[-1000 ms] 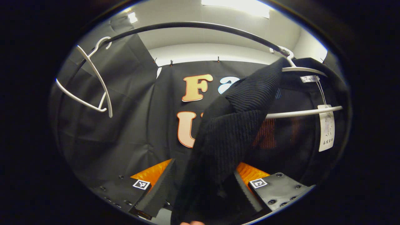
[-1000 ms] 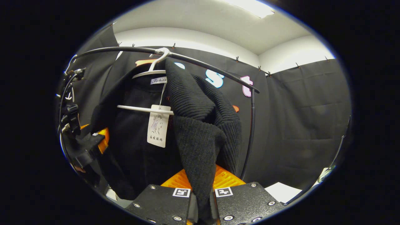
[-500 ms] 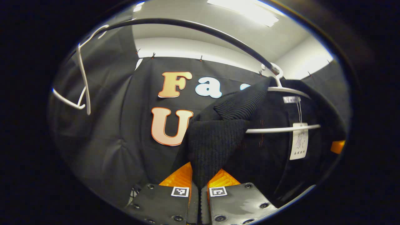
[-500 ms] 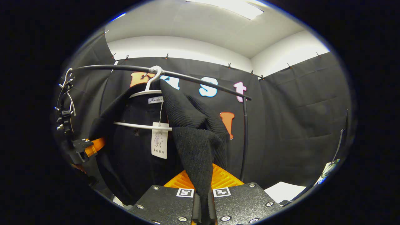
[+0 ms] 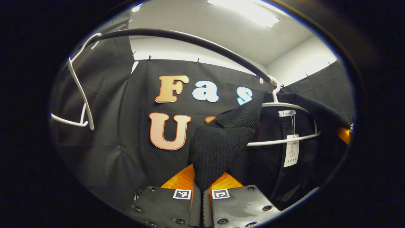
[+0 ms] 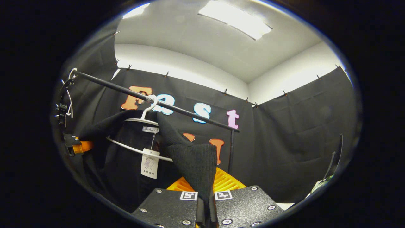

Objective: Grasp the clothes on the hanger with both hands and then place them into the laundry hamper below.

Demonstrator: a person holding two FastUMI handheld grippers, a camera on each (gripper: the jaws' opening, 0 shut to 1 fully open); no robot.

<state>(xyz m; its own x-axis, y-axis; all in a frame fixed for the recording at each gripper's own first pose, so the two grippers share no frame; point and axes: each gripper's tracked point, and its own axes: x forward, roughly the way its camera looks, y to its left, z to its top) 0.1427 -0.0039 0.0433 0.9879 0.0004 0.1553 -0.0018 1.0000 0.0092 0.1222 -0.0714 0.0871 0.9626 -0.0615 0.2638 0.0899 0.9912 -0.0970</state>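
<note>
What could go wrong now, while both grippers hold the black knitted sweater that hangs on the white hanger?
The black knitted sweater is pinched by the right gripper and the left gripper, yet it still drapes over the white plastic hanger. Pulling may drag the hanger off the black metal rail. The white paper tag might also snag.

The sweater [image 5: 221, 142] I hold is black, knitted in fine ribs, with a white paper tag [image 5: 291, 150] hanging at its neck. Its hanger [image 5: 286, 106] is white, and so is the bare hanger [image 5: 79, 91] far to the left. The rail [image 6: 177, 109] is black. Behind it the wall cloth [image 6: 300, 139] is plain black, and the ceiling [image 6: 205, 41] is pale grey-white.
</note>
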